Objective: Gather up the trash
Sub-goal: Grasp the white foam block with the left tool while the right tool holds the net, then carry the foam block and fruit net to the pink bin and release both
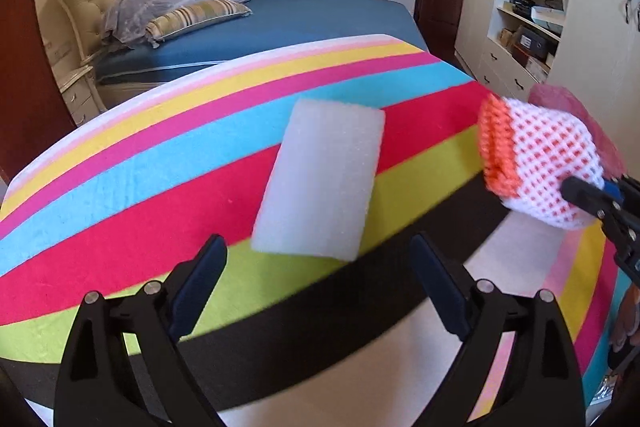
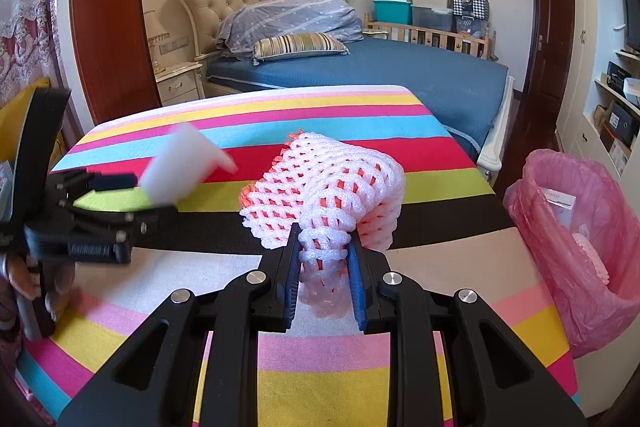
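A white foam block [image 1: 320, 179] hangs blurred just beyond my open left gripper [image 1: 318, 259], over the striped table cloth [image 1: 140, 187]; neither finger touches it. In the right wrist view the block [image 2: 180, 163] is tilted and blurred off the tips of the left gripper [image 2: 120, 195]. My right gripper [image 2: 325, 247] is shut on a white and orange foam fruit net [image 2: 332, 187] and holds it above the table. The net also shows in the left wrist view [image 1: 540, 163], held at the right.
A bin lined with a pink bag [image 2: 576, 235] stands at the table's right edge, with some trash inside. A blue bed [image 2: 380, 71] lies beyond the table. Shelves and cabinets [image 1: 520, 27] stand on the right.
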The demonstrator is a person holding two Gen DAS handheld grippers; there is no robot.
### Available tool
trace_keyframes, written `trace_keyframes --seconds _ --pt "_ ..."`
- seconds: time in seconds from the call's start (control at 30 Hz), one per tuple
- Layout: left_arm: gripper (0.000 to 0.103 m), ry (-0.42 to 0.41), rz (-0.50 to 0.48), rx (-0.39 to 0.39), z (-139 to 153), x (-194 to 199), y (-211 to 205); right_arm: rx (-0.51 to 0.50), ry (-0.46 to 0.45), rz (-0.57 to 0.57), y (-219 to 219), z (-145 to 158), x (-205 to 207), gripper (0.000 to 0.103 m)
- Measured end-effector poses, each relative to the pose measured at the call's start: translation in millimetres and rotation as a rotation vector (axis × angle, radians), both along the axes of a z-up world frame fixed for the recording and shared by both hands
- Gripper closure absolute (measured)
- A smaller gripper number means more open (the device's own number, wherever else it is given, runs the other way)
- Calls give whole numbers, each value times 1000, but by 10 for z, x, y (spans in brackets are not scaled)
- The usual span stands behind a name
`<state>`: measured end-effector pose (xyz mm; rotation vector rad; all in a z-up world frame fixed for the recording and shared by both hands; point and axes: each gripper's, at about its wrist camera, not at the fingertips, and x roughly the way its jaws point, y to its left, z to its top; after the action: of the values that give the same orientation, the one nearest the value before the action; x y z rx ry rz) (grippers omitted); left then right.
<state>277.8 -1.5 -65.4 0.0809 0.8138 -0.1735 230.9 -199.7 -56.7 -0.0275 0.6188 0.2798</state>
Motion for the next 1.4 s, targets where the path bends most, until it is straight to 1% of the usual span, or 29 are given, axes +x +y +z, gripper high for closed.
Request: trace_keyframes --seconds 0.07,0.17,0.23,0.33,0.43,0.47,0.5,0.53,0.57,0.63,0.7,0.77,0.83,0.9,1.13,1.23,1.4 --pt "13 20 6 -29 -21 62 70 3 0 -1 -5 0 -3 80" --pt "13 38 24 -33 -40 153 69 6 6 -3 -10 -2 5 81" --pt "13 23 17 -55 2 160 79 11 3 -4 -19 4 -3 80" --pt "10 14 -7 -68 40 202 80 10 8 -2 -14 -1 2 80" --pt "10 18 -16 -74 25 301 71 7 4 -2 -10 4 -4 80" --pt "13 24 -17 -80 10 319 63 9 0 -4 -14 7 -10 80" --pt "18 28 -18 -88 0 327 53 10 0 -5 -17 7 -12 80" --pt "39 37 -25 -97 -14 329 41 12 1 -6 -21 4 -8 80" --pt "48 44 -29 -95 -20 321 20 14 2 -6 -23 2 -7 80" --pt "49 24 -25 -74 0 247 -28 16 4 -6 -26 1 -6 80" --pt "49 -33 -21 -25 61 101 -92 16 2 -5 -23 2 -12 80" --pt "49 -63 -1 13 96 -25 -144 16 0 -5 -26 1 -16 80" --pt "49 -78 9 18 117 -150 -177 17 -2 -4 -25 -1 -19 80" --pt "49 -100 24 39 126 -298 -235 18 -2 -5 -24 1 -18 80" --pt "49 -146 75 46 165 -652 -322 16 -3 -4 -23 1 -19 80" --pt "49 -172 83 52 192 -775 -331 15 -3 -4 -17 5 -24 80" --pt "49 -186 91 46 200 -919 -357 18 -13 -4 -14 23 -35 80"
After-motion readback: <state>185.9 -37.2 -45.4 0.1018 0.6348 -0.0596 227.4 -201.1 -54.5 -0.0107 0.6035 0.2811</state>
